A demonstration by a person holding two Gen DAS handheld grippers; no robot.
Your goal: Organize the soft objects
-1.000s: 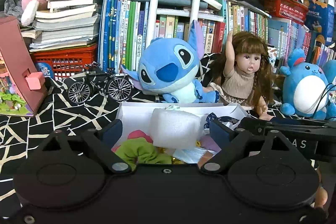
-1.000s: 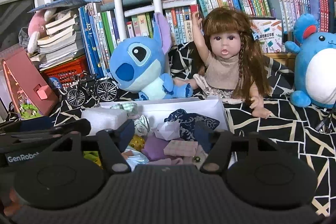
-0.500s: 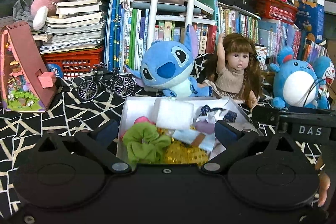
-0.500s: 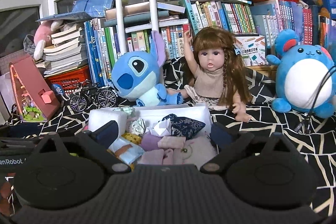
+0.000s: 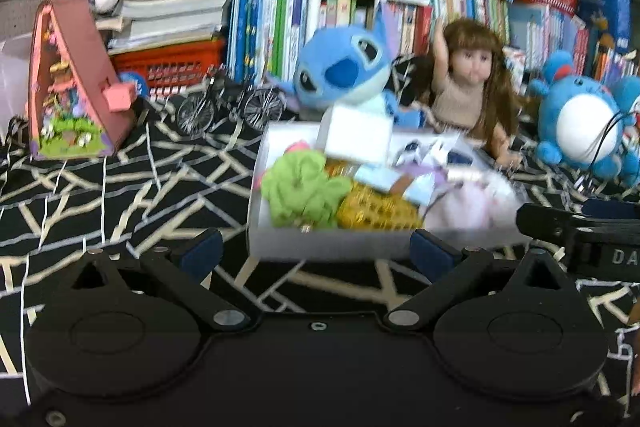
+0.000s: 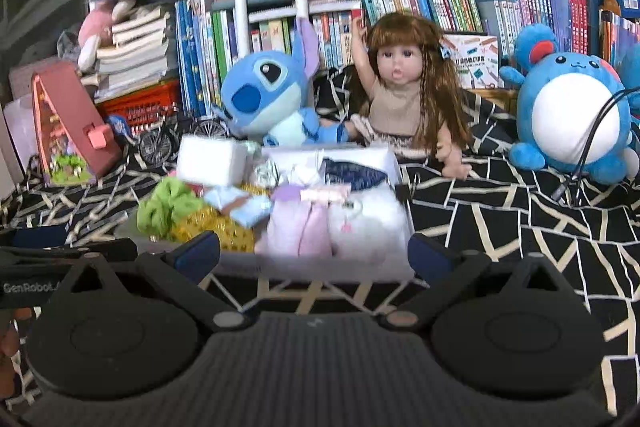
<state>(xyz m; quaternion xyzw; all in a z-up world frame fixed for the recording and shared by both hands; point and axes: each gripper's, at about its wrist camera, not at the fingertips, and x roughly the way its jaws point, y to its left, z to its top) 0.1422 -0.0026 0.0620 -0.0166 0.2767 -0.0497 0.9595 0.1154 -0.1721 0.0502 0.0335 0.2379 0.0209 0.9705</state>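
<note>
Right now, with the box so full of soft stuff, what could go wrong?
1. The white foam block sits high on the heap in the white box, so a nudge might tip it out.
2. The green scrunchie bulges over the box's edge and may slip onto the cloth.
3. Both grippers, left and right, are open and close together, so they could bump.

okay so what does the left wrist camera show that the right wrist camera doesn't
Only the left wrist view shows the right claw's black body entering from the right edge, marked "DA". Only the right wrist view shows the left claw's body at the left edge, marked "GenRobot", plus the pale pink folded cloths at the box's near end seen clearly. Both share the white box of soft items, green scrunchie, white foam block, blue plush, doll, toy bicycle and bookshelf. Each view's own claw stands open, empty.
</note>
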